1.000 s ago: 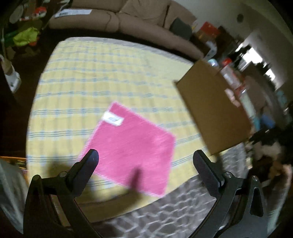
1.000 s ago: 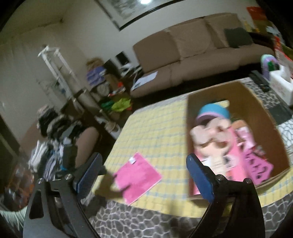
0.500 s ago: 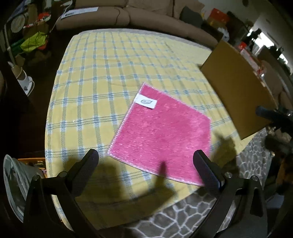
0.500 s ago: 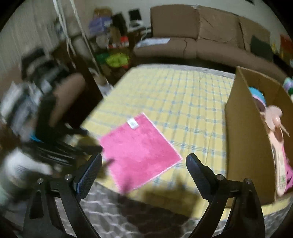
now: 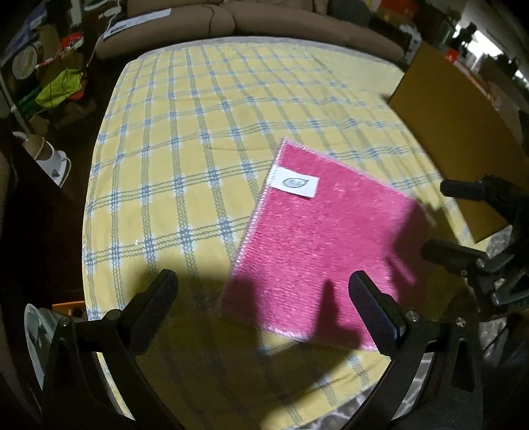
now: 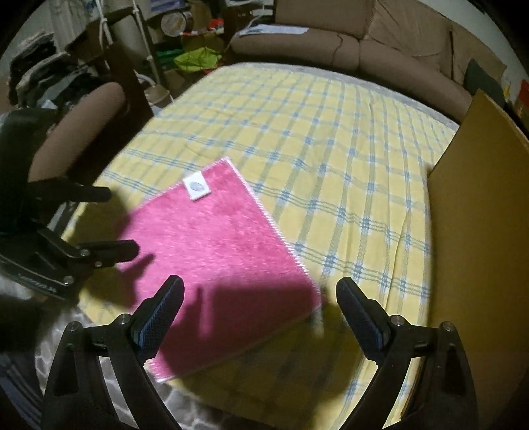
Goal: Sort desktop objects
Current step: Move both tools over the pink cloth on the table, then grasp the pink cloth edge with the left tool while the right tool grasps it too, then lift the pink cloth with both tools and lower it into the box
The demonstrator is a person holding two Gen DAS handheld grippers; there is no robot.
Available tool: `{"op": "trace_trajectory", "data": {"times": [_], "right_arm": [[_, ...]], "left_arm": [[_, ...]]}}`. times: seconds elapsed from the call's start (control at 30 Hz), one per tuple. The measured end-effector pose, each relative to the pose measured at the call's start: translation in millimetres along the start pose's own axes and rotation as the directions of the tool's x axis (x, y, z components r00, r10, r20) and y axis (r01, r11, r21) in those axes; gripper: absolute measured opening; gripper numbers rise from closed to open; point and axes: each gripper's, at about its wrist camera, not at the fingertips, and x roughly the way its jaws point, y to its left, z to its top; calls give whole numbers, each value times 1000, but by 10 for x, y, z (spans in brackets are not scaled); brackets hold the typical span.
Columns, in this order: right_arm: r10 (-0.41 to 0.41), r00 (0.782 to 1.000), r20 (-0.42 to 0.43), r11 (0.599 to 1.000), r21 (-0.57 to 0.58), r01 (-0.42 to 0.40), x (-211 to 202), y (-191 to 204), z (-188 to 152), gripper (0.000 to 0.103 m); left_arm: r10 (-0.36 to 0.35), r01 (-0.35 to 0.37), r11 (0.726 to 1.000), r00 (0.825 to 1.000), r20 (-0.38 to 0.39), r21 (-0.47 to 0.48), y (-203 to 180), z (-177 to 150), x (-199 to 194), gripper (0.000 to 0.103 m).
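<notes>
On the worktop (image 5: 205,139), covered by a yellow cloth with blue checks (image 6: 330,139), a pink cloth (image 5: 330,244) lies flat near the front edge. It bears a white label (image 5: 294,182) at its far corner and rests at an angle to the check pattern. Its near corner sits close to the edge of the yellow cloth, beyond which a grey patterned surface (image 6: 185,400) shows.

The left gripper (image 5: 264,297) hangs above the near left part of the pink cloth, its fingers (image 5: 158,297) spread wide apart and holding nothing. In the right wrist view the same gripper (image 6: 115,221) enters from the left, its two fingers over the left margin of the pink cloth; contact with the fabric cannot be determined.

The right gripper (image 6: 259,297) hangs above the near right part of the pink cloth, fingers (image 6: 357,307) likewise wide apart and empty. In the left wrist view it (image 5: 439,218) appears at the right, near the cloth's right edge.

A cardboard box (image 6: 479,215) stands upright on the worktop to the right, apart from the pink cloth; only its outer wall is visible, and its contents cannot be seen. Shadows of both tools fall across the near half of the pink cloth.

Beyond the worktop stands a brown sofa (image 6: 363,43) with papers (image 6: 274,29) on its seat. Cluttered shelving (image 6: 185,39) occupies the left background.
</notes>
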Motion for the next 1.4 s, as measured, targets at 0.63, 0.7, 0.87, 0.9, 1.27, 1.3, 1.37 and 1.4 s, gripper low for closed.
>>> {"op": "trace_trajectory", "data": {"times": [0.63,0.7,0.87,0.9,1.27,1.3,1.37,1.4], "right_arm": [[13,1000,-12,999,38,-13,297,28,-15,45],[101,995,-10,993,56,-100,298,51,3,28],[215,977,3,969,121,-214,298,59,-18,28],[241,971,11,961,140,-240,286,45,-23,28],[373,916,147,892,213,-398,-246,-110,78,28],[376,913,156,893,201,-402,-329,-102,96,28],[366,914,175,901,178,-395,-484,-94,111,27],[362,914,185,904,169,-392,-548,-94,112,28]], "left_arm": [[19,-19,998,1000,-6,59,-179,-55,124,70],[-29,30,997,1000,-7,65,-228,-66,112,70],[-248,247,968,969,-11,-45,-157,-78,94,8],[-260,259,964,965,-12,-65,-140,-83,106,8],[-449,461,885,882,144,-64,-227,36,-388,8],[-474,489,869,866,156,-72,-251,55,-438,8],[-516,537,839,837,182,-85,-310,111,-540,7],[-528,550,830,827,193,-87,-346,148,-595,5]]}}
